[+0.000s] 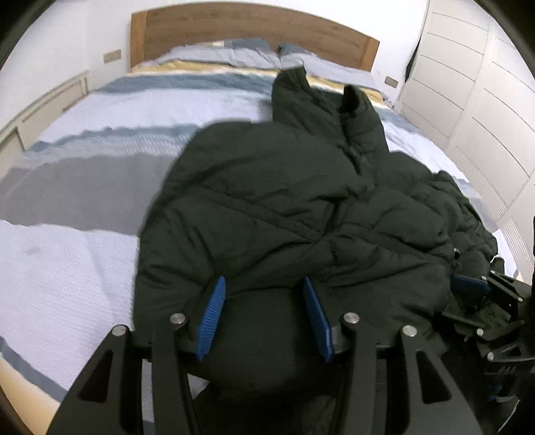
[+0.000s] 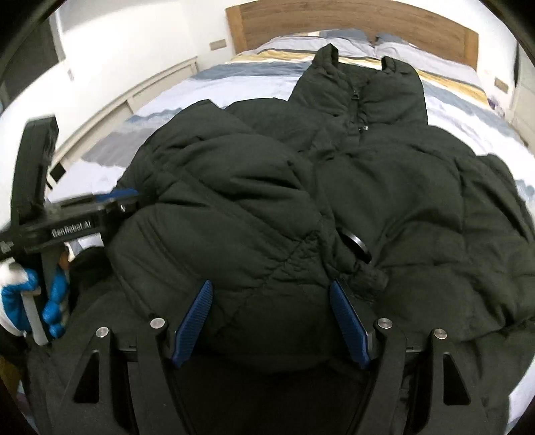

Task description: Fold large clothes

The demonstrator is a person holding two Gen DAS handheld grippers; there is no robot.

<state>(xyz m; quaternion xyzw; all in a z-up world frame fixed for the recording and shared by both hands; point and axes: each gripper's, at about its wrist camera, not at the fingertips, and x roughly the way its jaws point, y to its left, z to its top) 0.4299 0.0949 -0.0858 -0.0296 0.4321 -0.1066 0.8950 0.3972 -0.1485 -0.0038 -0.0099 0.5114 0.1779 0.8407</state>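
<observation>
While its collar end points toward the curved wooden headboard (image 2: 351, 23), the dark green quilted puffer jacket (image 1: 284, 207) lies spread over the bed's pale blue, grey and yellow striped cover (image 1: 83, 254). Its padded panels are puffed and creased, one side is folded over the middle, and the front zipper (image 2: 357, 100) runs down from the raised collar. A black ring-shaped piece (image 2: 356, 246) shows in a fold near the hem, on the side away from the headboard.

At that hem end, the left gripper (image 1: 264, 318) reaches toward the headboard with its blue ribbed fingers (image 1: 211, 318) set apart, a thick bulge of jacket filling the gap and touching both. The right gripper (image 2: 272, 323) sits just beside it, aimed the same way, its blue fingers (image 2: 349, 324) likewise spread around a padded roll of fabric that presses against them. From the right wrist view, the person's blue-and-white gloved hand (image 2: 20, 297) grips the left tool's handle.

White panelled wardrobe doors (image 1: 474, 100) stand to one side of the headboard.
</observation>
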